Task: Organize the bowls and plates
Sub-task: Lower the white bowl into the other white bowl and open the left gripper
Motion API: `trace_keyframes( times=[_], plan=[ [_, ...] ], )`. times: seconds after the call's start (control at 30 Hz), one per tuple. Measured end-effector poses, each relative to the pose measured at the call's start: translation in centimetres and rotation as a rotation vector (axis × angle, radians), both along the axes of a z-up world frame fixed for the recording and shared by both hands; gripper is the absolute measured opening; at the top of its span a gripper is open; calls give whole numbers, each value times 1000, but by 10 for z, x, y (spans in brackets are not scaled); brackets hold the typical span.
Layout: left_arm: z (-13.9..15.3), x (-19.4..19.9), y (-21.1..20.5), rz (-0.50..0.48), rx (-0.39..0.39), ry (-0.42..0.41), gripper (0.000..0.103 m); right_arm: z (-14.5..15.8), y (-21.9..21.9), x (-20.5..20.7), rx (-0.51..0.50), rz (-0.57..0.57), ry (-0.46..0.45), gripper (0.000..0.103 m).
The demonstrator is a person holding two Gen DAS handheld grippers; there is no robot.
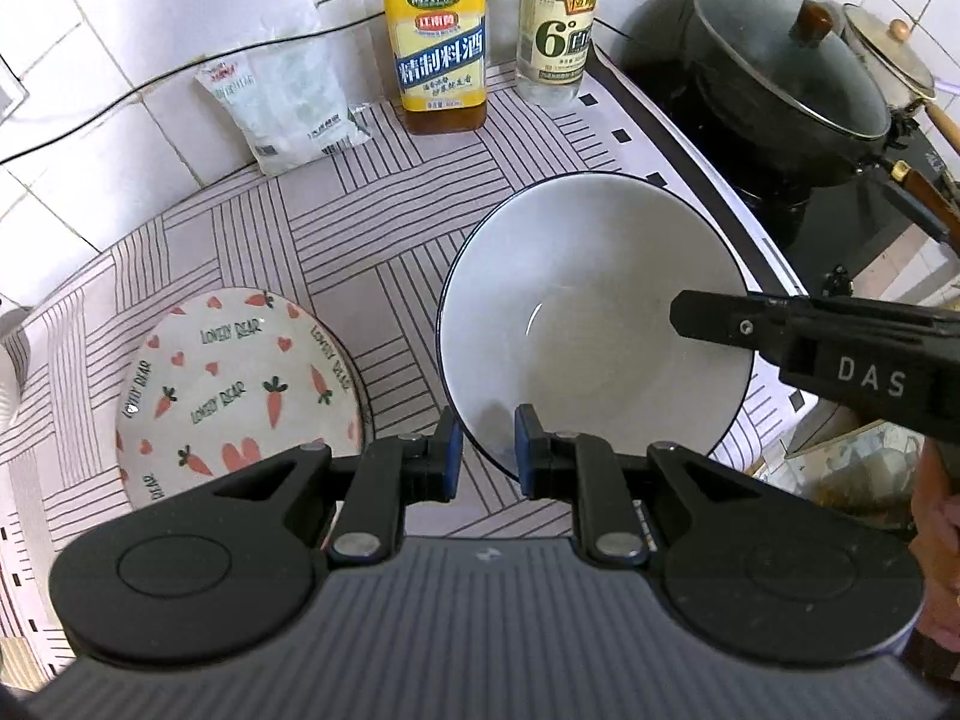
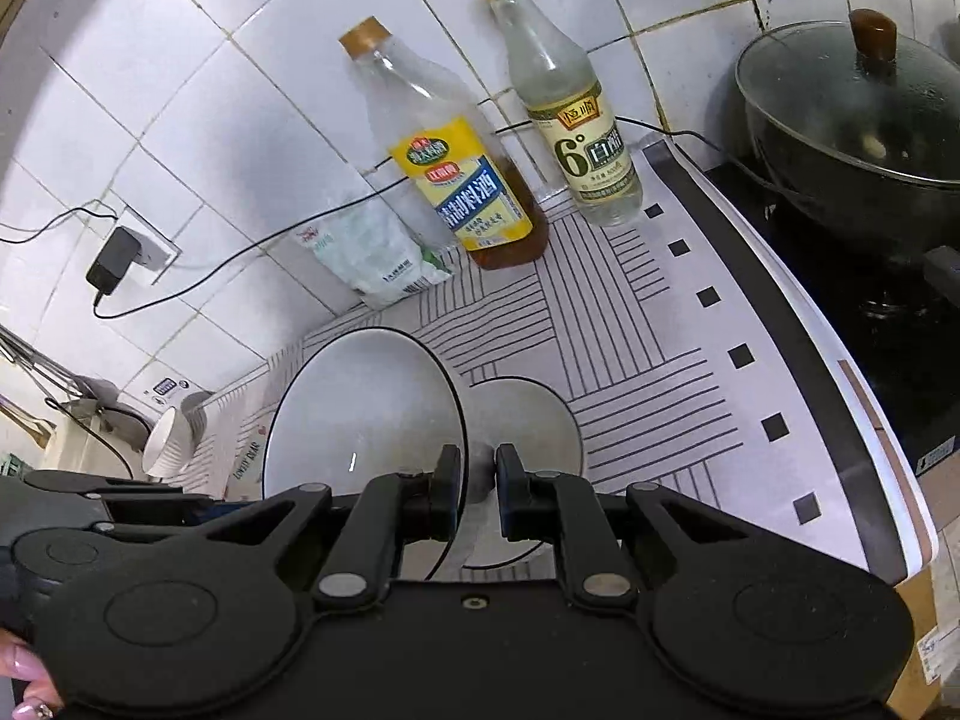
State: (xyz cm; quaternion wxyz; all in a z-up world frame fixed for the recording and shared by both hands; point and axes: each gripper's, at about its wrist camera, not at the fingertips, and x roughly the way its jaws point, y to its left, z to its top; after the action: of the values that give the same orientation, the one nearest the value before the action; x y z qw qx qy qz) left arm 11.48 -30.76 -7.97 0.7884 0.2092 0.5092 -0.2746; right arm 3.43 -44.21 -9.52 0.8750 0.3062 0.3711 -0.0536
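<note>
The left tongs [image 1: 489, 444] pinched the near rim of the large white bowl [image 1: 594, 312], centre-right of frame, tilted above the counter [image 1: 372, 228]. The right tongs [image 2: 478, 474] gripped its far rim. The carrot plate [image 1: 240, 390] lay lower left; two bottles [image 1: 441, 60] stood behind, a lidded wok [image 1: 780, 72] upper right.

Left gripper [image 1: 488, 450] clamps the white bowl's [image 1: 591, 300] near rim, right gripper [image 1: 681, 315] pinches the far side — carrot plate [image 1: 240, 384] sits beside on the bench [image 1: 372, 228].
</note>
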Motion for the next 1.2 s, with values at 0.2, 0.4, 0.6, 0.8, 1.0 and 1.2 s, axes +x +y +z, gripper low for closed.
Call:
trace_keyframes(
  times=[0.2,0.4,0.6,0.8,1.0,1.2],
  plan=[
    [-17,6,-13,-2,16,-3,17,-21,-13,11,2,23,21,16],
    [-40,18,-17,38,54,71,17,-34,-4,26,-82,72,58,16],
    [-53,28,-16,75,59,123,17,-41,6,33,-193,127,67,15],
    [-62,38,-20,95,72,179,17,-44,20,40,-347,180,103,15],
    [-67,42,-22,106,75,204,19,-45,28,47,-440,218,122,15],
    [-68,42,-22,122,55,203,20,-49,25,49,-442,223,114,16]
  ],
)
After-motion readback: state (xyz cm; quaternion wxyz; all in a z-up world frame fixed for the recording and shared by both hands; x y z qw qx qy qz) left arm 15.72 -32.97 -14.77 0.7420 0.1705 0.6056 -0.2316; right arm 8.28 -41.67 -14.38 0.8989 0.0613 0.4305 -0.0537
